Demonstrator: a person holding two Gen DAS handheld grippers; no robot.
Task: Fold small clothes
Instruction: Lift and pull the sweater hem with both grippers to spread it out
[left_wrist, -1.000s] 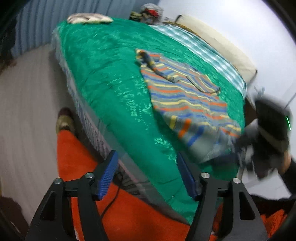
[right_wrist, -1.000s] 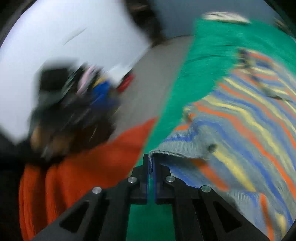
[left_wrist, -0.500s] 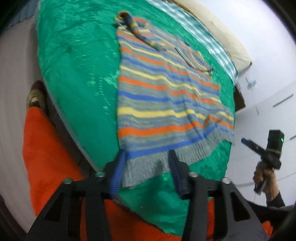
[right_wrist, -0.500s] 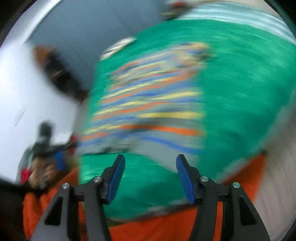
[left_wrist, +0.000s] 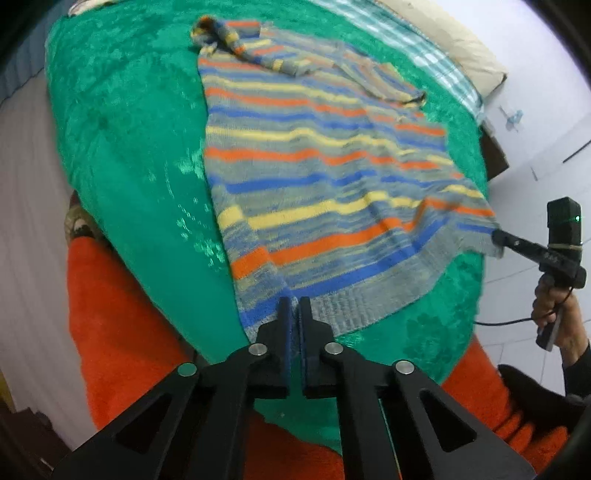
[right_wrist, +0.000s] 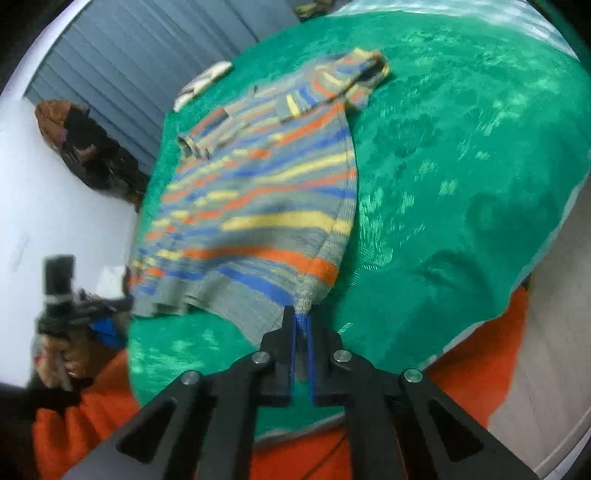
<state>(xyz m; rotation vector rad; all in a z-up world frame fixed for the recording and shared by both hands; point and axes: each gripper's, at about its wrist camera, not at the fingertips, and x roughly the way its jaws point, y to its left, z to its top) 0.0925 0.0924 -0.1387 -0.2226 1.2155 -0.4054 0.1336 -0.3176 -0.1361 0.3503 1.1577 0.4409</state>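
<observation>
Now your left gripper (left_wrist: 294, 303) has its blue pads drawn together on the bottom hem of the striped sweater (left_wrist: 317, 170), at the corner nearest you; the jaws have just been closing and the knit is pinched between them. From those fingers the sweater spreads away toward twelve o'clock, lying flat on the green bedspread (left_wrist: 125, 122), with its folded sleeve and collar at the far end. In that same view your right hand (left_wrist: 557, 306) sits out at three o'clock, its gripper nipping the hem's other corner.

Your right gripper (right_wrist: 302, 319) is likewise closed tight on the hem: a small tuft of grey ribbing stands up between the pads, and its jaws have just been closing too. Seen from there, the sweater runs off toward eleven o'clock, and your left hand (right_wrist: 61, 332) shows blurred at nine o'clock, at the hem's opposite corner.

No brand, label or readable writing shows on the sweater or the grippers.
</observation>
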